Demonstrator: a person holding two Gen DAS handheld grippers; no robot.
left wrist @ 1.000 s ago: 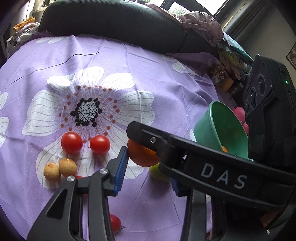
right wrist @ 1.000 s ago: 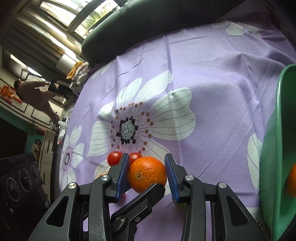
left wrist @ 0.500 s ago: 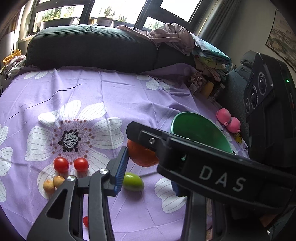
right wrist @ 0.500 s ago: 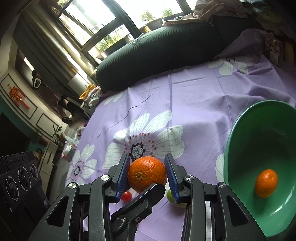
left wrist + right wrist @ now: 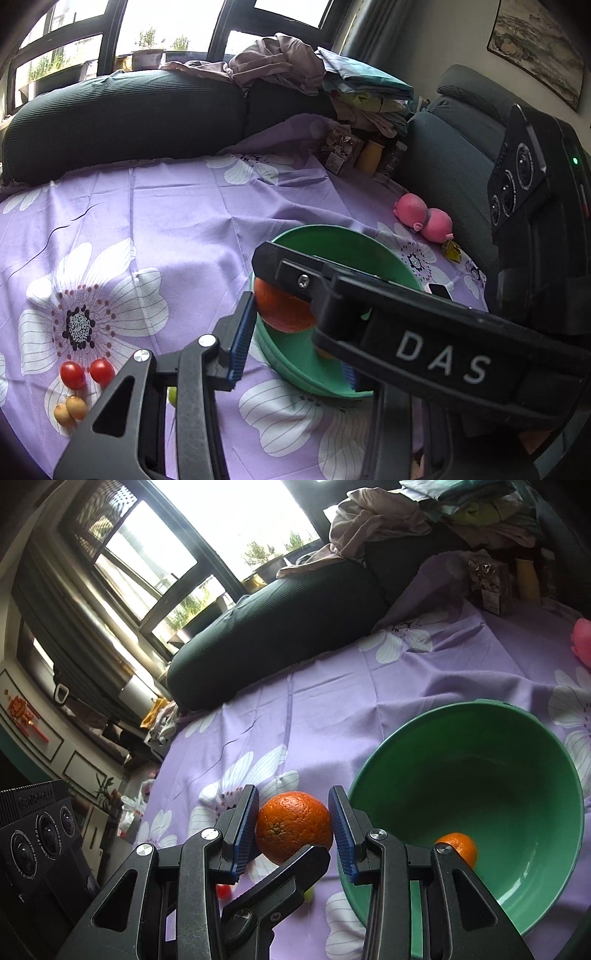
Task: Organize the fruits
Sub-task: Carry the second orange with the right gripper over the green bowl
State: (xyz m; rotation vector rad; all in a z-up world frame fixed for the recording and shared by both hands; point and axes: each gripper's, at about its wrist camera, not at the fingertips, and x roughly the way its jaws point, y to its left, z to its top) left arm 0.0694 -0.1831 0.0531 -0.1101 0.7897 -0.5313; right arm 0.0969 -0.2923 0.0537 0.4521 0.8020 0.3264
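Item, step in hand: we carry the orange (image 5: 293, 826) clamped in the right gripper (image 5: 293, 830) beside the green bowl (image 5: 388, 775), left gripper (image 5: 295, 341) gaping empty; next, we judge, clear the rim and release inside

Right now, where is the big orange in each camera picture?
Left wrist view: the big orange sits just right of centre, partly hidden behind the right gripper's black finger, at the near rim of the green bowl.
Right wrist view: the big orange is low and central, clamped in the right gripper.
Shared landmark: the green bowl.
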